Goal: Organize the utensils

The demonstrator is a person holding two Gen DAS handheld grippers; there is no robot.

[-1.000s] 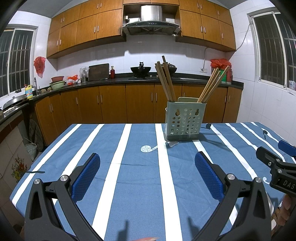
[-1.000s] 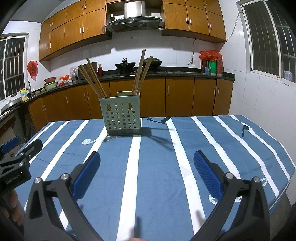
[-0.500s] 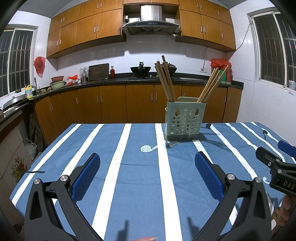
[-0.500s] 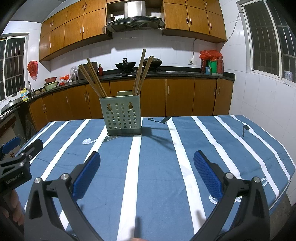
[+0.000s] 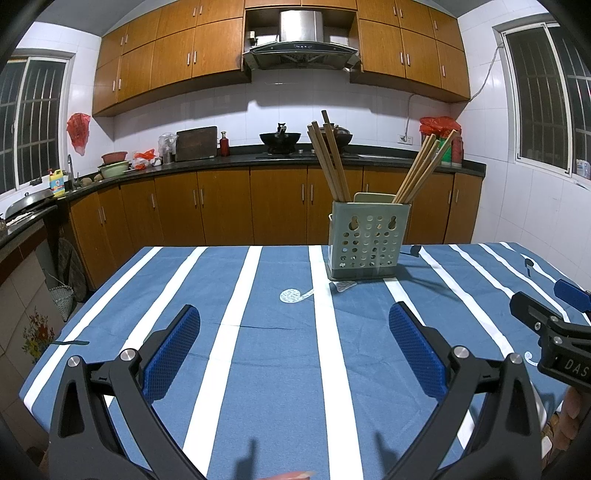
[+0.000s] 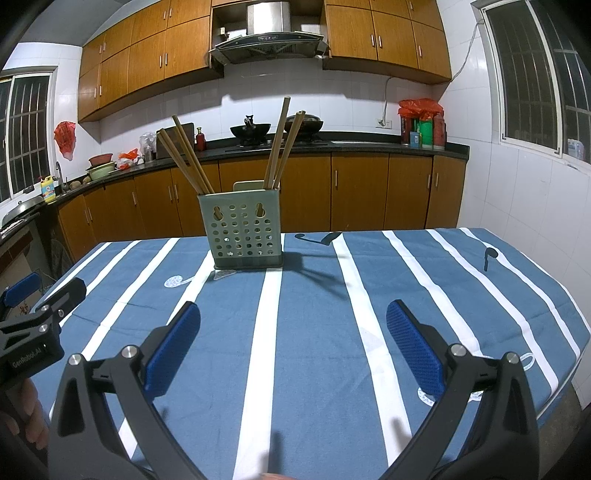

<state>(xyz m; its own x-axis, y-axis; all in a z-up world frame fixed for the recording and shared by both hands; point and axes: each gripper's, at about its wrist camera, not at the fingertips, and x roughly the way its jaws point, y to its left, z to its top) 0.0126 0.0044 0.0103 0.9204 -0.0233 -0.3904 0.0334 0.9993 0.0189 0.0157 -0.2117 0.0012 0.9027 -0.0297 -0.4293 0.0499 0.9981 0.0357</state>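
The left claw point(image 5: 294, 341), black-armed with 2 blue textured pads, hangs spread wide over the blue cloth with white stripes that covers the desk point(image 5: 280, 373), and nothing sits between its pads. The right claw point(image 6: 293, 341), built the same, is likewise spread wide and holds nothing. In the left wrist view the right claw appears at the right edge; in the right wrist view the left claw appears at the left edge, so the 2 hang side by side above the near part of the desk.

The pale green perforated plastic utensil holder point(image 5: 368, 240) stands upright toward the far side of the desk, well apart from both claws. In the left wrist view it lies ahead and to the right; in the right wrist view it lies ahead and slightly to the left. 2 bundles of long wooden chopsticks stand in it: the left bundle point(image 5: 330, 160) leans toward the left, and the right bundle point(image 5: 423, 170) leans toward the right. The exact count in each bundle cannot be told. A small pale flat piece point(image 5: 345, 285) lies on the cloth just in front of the holder's base.

Behind the desk run brown wooden cabinets point(image 6: 362, 188) under a dark countertop, with a black wok point(image 6: 250, 130) on the stove and a steel range hood point(image 6: 267, 35) above it.
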